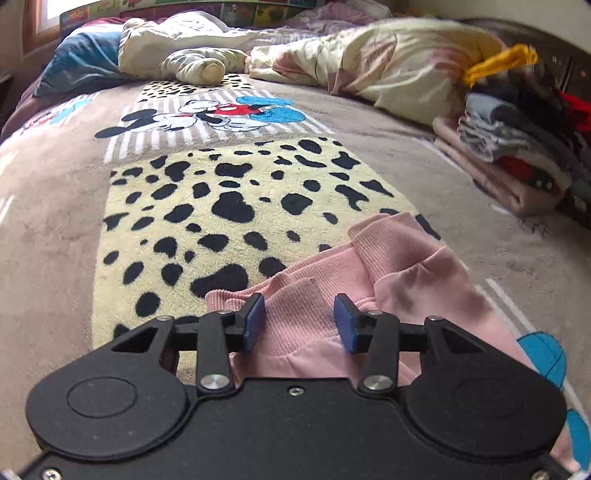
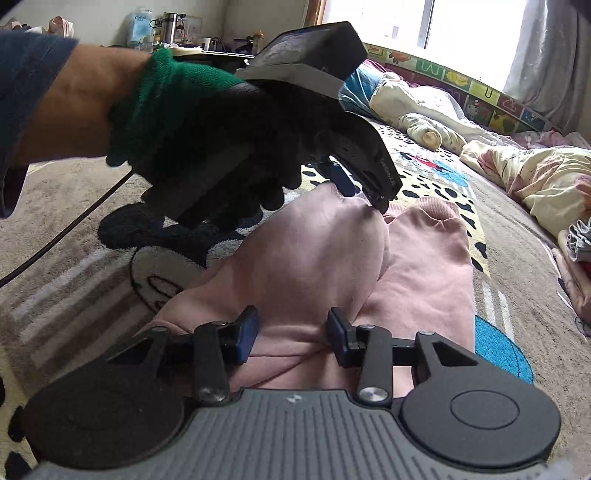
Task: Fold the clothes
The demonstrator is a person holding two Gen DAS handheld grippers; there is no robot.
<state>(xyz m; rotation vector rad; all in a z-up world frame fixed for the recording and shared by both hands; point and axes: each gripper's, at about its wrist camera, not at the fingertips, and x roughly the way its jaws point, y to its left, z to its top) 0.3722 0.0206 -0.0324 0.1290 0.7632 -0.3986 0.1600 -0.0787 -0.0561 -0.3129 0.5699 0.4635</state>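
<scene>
Left wrist view: both grippers' jaws apart w/ pink garment (image 1: 388, 266) between, neither clamped

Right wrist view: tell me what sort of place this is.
Most likely a bedroom in a home. The pink garment lies on a bed covered with a cartoon-print blanket, crumpled bedding sits at the far end, and a curtained window is behind.

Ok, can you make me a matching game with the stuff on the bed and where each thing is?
Things:
1. pink garment
2. stack of folded clothes
3. blue pillow
4. crumpled cream quilt

Places (left wrist view):
A. far left corner
B. far side, towards the right
C. right edge of the bed
D. just ahead of the fingers

Pairs: 1-D, 2-C, 3-A, 4-B
</scene>
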